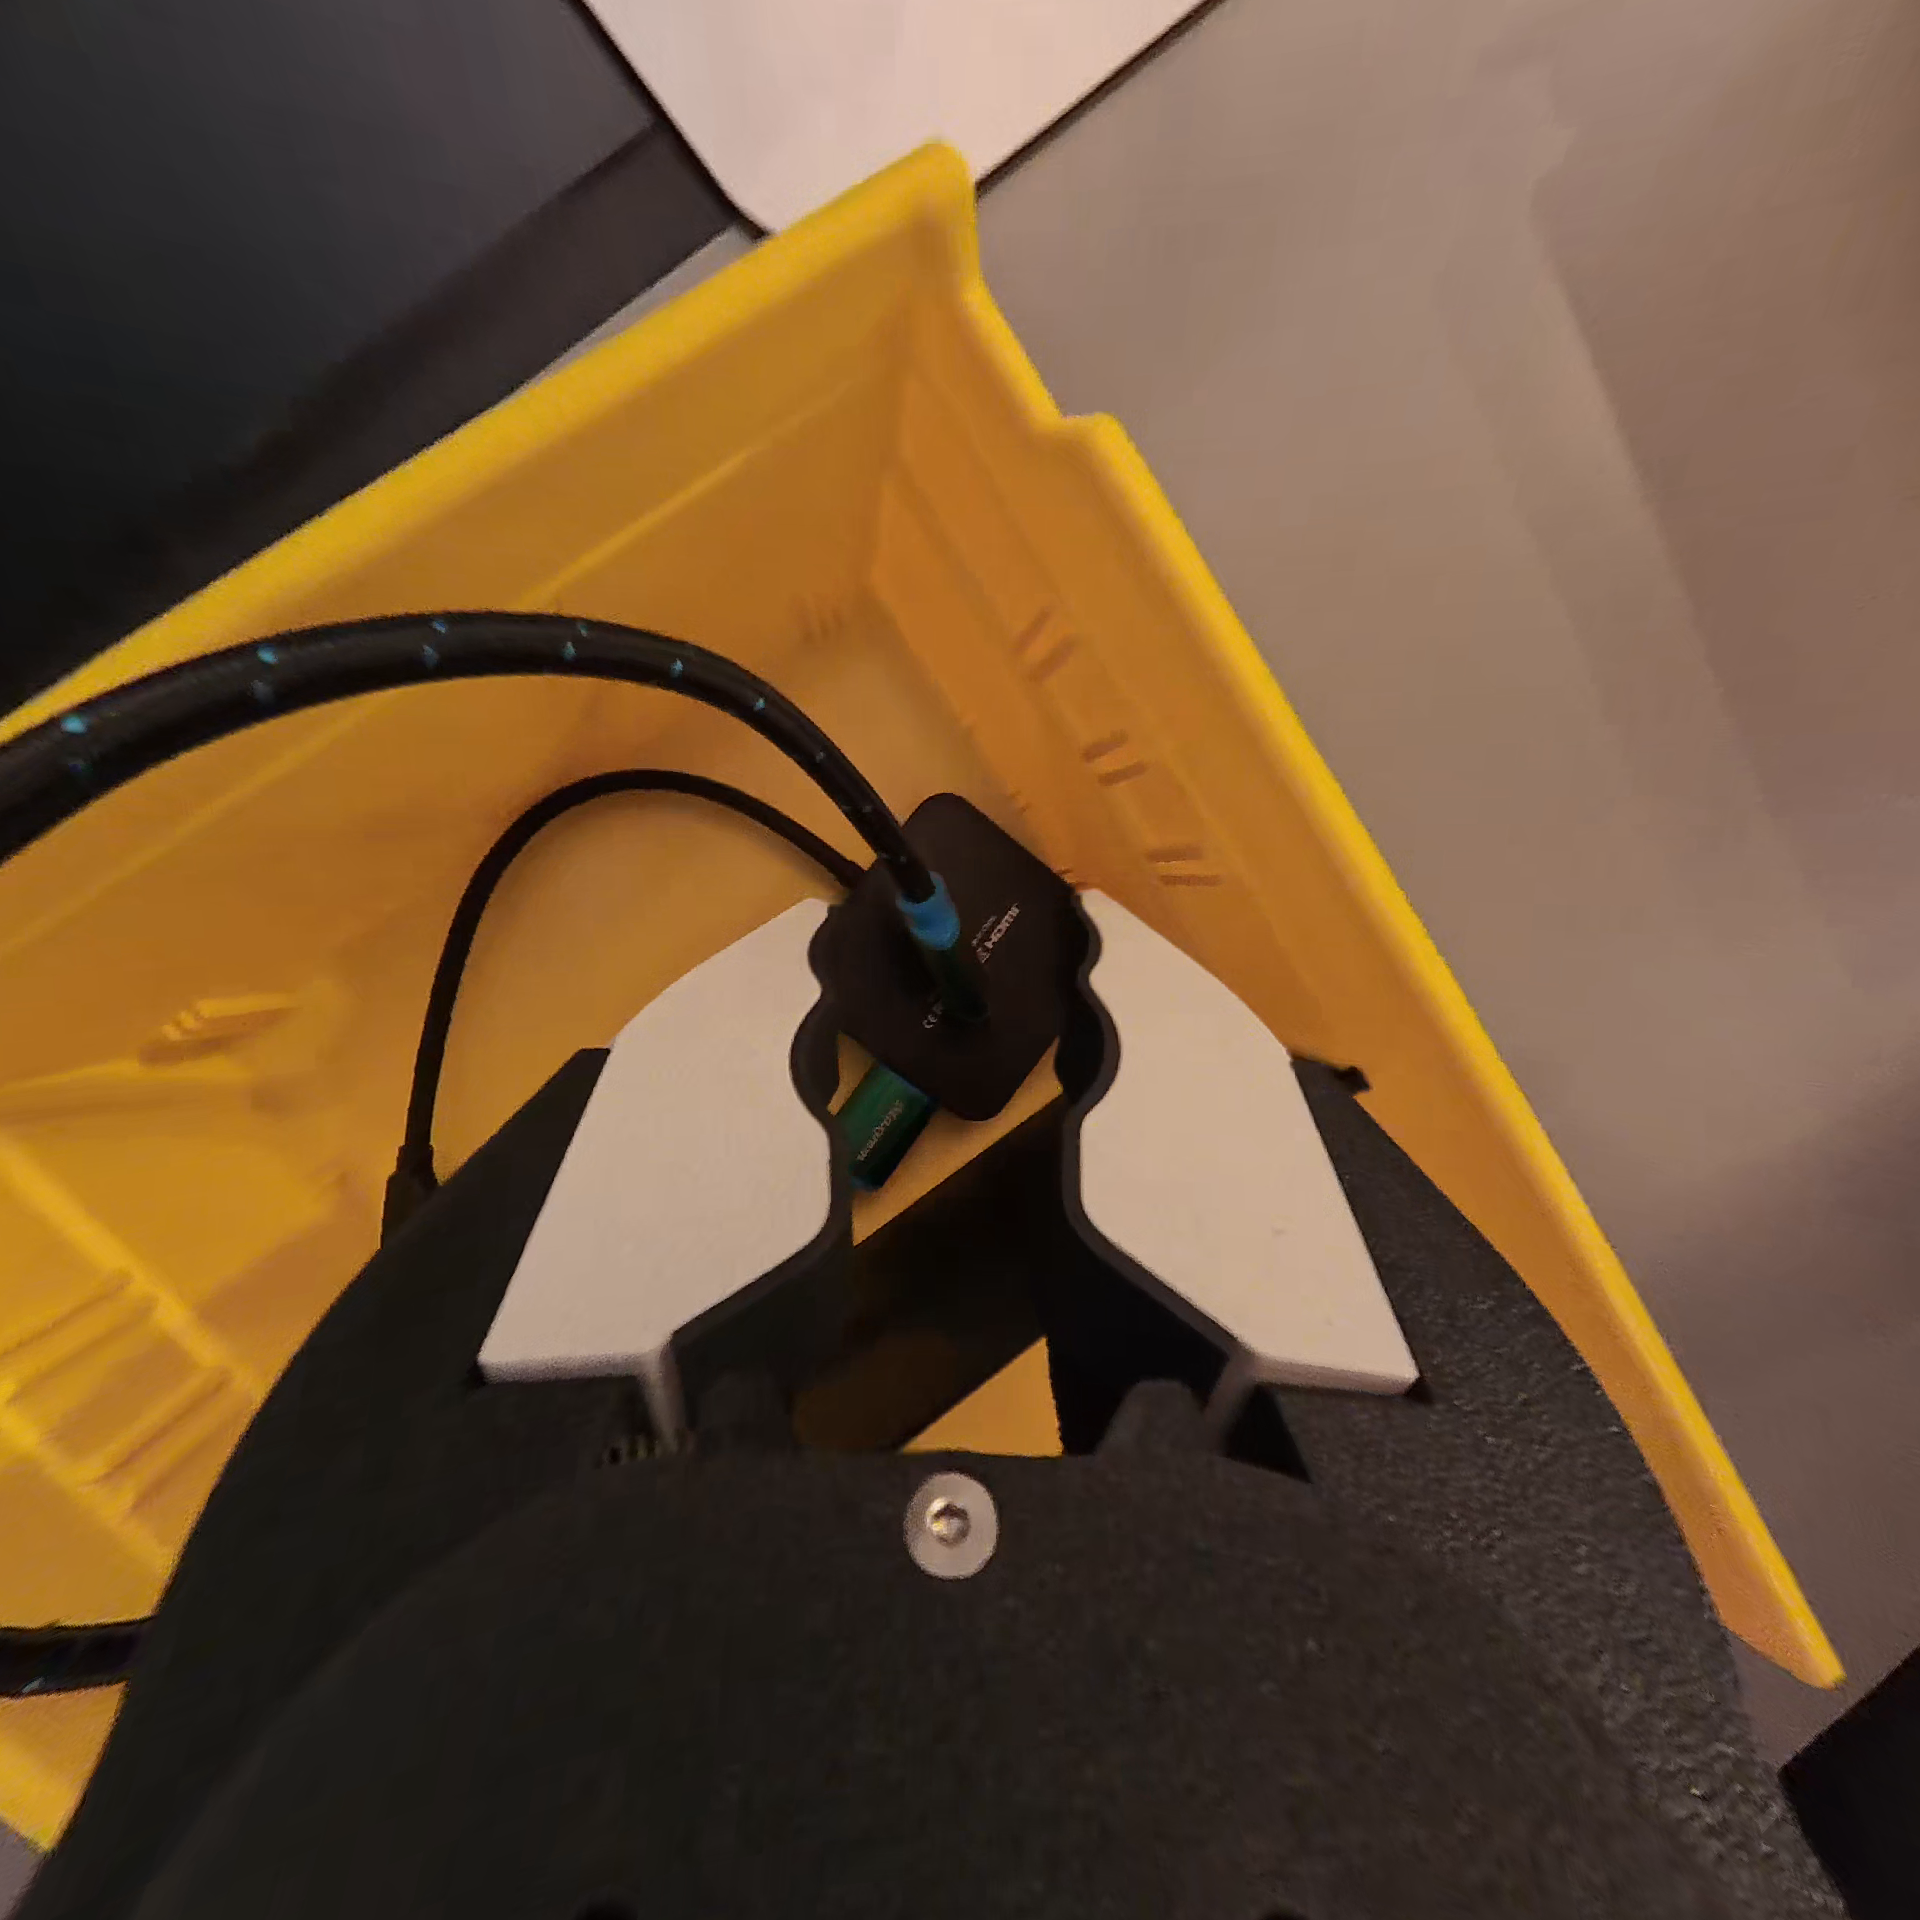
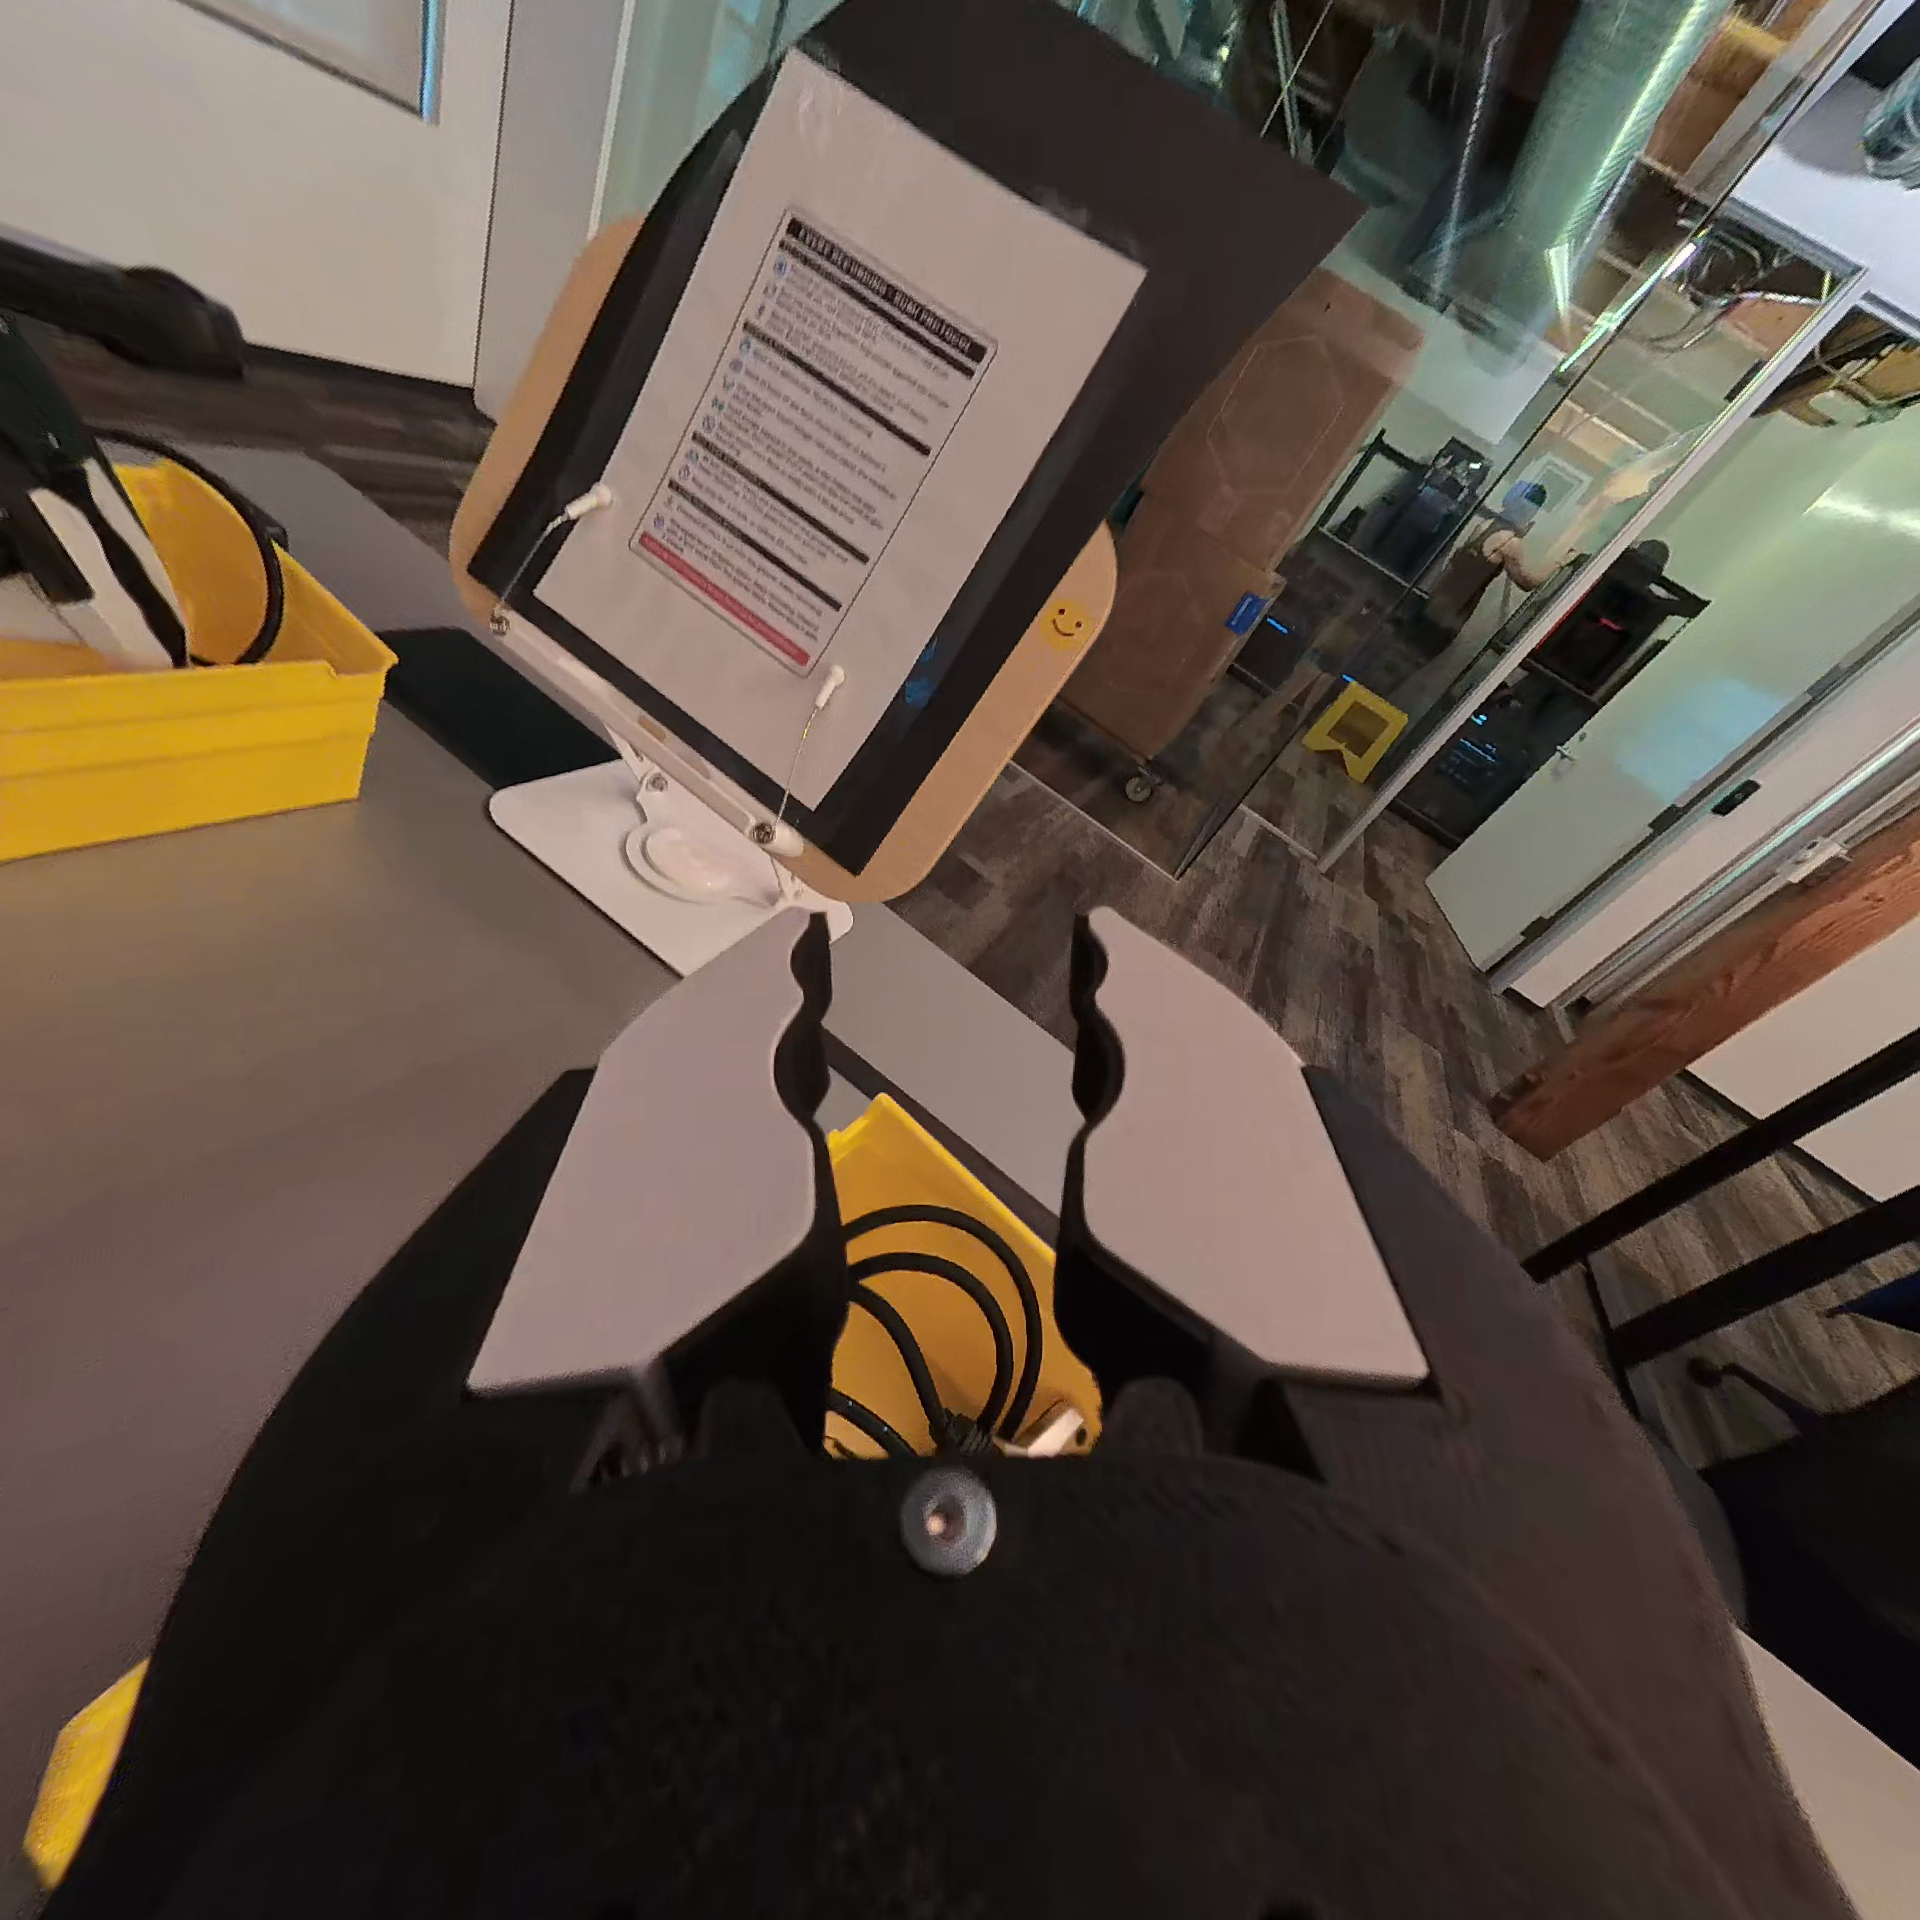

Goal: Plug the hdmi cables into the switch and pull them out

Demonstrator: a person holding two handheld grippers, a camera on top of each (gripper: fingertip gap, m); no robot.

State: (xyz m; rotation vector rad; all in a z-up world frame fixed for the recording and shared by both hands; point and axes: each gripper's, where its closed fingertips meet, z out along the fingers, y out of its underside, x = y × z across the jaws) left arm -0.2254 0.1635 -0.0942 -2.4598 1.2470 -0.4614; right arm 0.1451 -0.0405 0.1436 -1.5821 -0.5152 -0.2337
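1. The switch [image 1: 951, 961] is a small matte black box with rounded corners, and I've got it pinched between the fingertips of my left gripper [image 1: 940, 997], held up over the yellow bin [image 1: 623, 540]. I'm clamping its 2 side edges, I guess so the body stays put while plugs go in or come out.

2. A thick braided HDMI cable [image 1: 436, 655], black weave with blue flecks and a blue collar, runs into the switch's face, so it looks plugged in. A thinner smooth black lead [image 1: 540, 831] loops off its far side. A small green stick-shaped thing [image 1: 883, 1127] pokes out of the lower edge; can't tell what it is.

3. My right gripper [image 2: 940, 1023] is spread apart with nothing in it, hanging over a second yellow bin [image 2: 904, 1143] that has coiled black cables [image 2: 956, 1288] inside. My guess is it's free to grab a plug.

4. The bins are hard glossy plastic with ribbed walls, sitting on a smooth grey table [image 2: 260, 1018].

5. Further out there's a tilted board on a white stand [image 2: 821, 468] with a printed sheet clipped to it.
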